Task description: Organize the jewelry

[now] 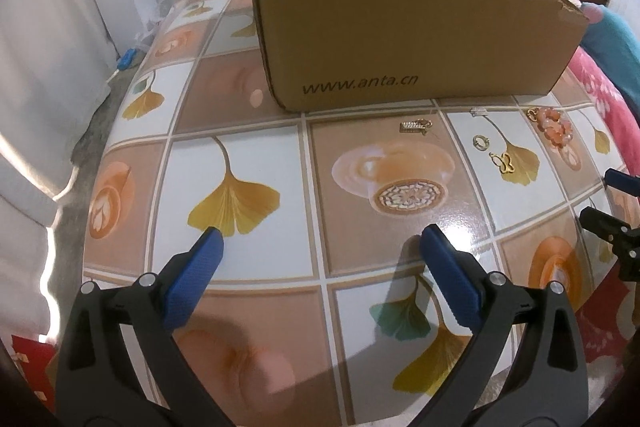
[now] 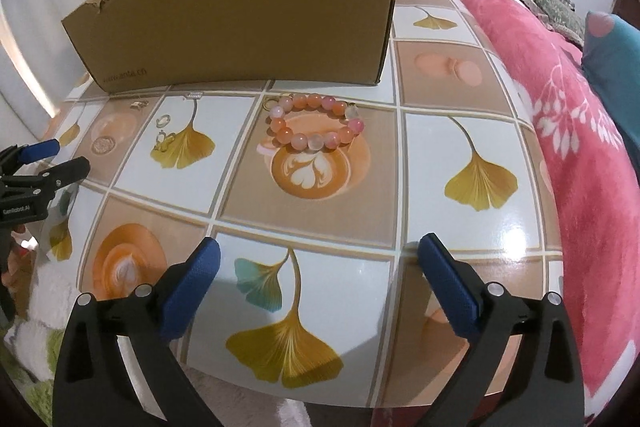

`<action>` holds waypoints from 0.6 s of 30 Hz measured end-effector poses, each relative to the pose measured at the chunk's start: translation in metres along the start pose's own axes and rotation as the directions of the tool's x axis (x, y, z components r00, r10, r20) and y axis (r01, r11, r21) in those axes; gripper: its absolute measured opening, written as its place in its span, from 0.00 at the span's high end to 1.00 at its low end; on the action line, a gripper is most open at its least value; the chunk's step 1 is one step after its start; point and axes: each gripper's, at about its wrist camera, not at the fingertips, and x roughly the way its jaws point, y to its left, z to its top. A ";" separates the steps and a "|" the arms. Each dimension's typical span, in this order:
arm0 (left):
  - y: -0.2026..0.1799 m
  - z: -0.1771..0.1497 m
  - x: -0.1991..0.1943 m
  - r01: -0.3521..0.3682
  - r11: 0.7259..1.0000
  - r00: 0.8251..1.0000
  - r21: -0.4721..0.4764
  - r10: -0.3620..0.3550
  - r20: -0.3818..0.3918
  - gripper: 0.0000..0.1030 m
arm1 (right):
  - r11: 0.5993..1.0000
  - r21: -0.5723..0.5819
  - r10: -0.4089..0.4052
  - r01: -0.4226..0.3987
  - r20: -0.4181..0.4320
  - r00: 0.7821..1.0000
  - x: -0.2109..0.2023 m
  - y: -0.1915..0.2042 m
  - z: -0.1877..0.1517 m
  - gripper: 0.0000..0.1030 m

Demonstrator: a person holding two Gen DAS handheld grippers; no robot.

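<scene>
A pink and orange bead bracelet (image 2: 313, 123) lies on the patterned table (image 2: 360, 195) just in front of a cardboard box (image 2: 240, 15). Left of it lie a small ring (image 2: 163, 120), a gold butterfly piece (image 2: 165, 142), a tiny silver clasp (image 2: 193, 94) and a gold bar charm (image 2: 138, 104). In the left wrist view the same charm (image 1: 416, 126), ring (image 1: 480, 141), butterfly (image 1: 503, 163) and bracelet (image 1: 554, 125) sit ahead and to the right. My left gripper (image 1: 318, 241) and my right gripper (image 2: 320, 247) both hover open over bare tabletop, nothing between the blue pads.
The torn-rimmed box (image 1: 400, 15) stands at the back of the table. A pink floral blanket (image 2: 568, 131) lies along the table's right side, with a teal cushion (image 2: 612, 67) behind it. Grey floor and white curtain lie to the left.
</scene>
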 end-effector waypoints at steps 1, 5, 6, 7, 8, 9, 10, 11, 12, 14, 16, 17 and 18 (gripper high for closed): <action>0.000 0.001 0.000 0.001 1.000 1.000 -0.001 -0.001 -0.012 0.07 | 1.000 0.004 -0.002 0.001 0.006 1.000 0.000 0.000 -0.001 0.06; 0.001 0.004 0.003 -0.001 1.000 0.999 -0.010 0.001 -0.034 0.07 | 1.000 0.017 -0.009 0.008 0.041 0.999 -0.001 0.000 -0.004 0.06; 0.001 0.005 0.003 -0.003 1.000 0.999 -0.010 0.003 -0.035 0.07 | 1.000 0.016 -0.008 0.007 0.044 0.999 -0.001 0.000 -0.005 0.06; 0.001 0.004 0.003 -0.004 1.000 0.999 -0.012 0.003 -0.034 0.07 | 1.000 0.014 -0.006 0.006 0.044 0.999 -0.002 0.000 -0.005 0.06; 0.001 0.004 0.002 -0.004 1.000 0.999 -0.011 0.003 -0.032 0.07 | 1.000 0.006 -0.003 0.002 0.040 0.999 -0.002 0.000 -0.004 0.06; 0.001 0.004 0.002 -0.003 1.000 1.000 -0.009 0.003 -0.027 0.07 | 1.000 0.000 0.001 -0.001 0.037 0.999 -0.002 0.000 -0.004 0.06; 0.001 0.005 0.002 -0.004 1.000 1.000 -0.011 0.003 -0.028 0.07 | 1.000 -0.006 0.004 -0.003 0.033 0.999 -0.002 0.000 -0.004 0.06; 0.002 0.006 0.003 -0.003 1.000 0.999 -0.010 0.003 -0.033 0.07 | 1.000 -0.012 0.005 -0.005 0.023 1.000 -0.002 -0.001 -0.003 0.06; 0.002 0.005 0.003 -0.003 1.000 0.999 -0.008 0.003 -0.037 0.07 | 1.000 -0.010 0.004 -0.004 0.013 1.000 -0.003 -0.001 -0.001 0.07; 0.002 0.003 0.003 -0.002 1.000 0.999 -0.008 0.002 -0.035 0.07 | 1.000 0.015 0.024 -0.024 0.006 1.000 -0.008 -0.003 0.002 0.07; 0.002 0.003 0.002 -0.003 1.000 1.000 -0.010 0.002 -0.028 0.07 | 0.997 0.038 0.065 -0.066 0.049 0.997 -0.017 -0.004 0.006 0.07; 0.002 0.003 0.002 -0.003 1.000 1.000 -0.009 0.002 -0.026 0.07 | 0.994 0.045 0.092 -0.095 0.075 0.993 -0.023 -0.003 0.009 0.07; 0.001 0.003 0.002 -0.002 1.000 1.000 -0.009 0.002 -0.024 0.07 | 0.991 0.045 0.118 -0.123 0.088 0.989 -0.026 -0.001 0.012 0.07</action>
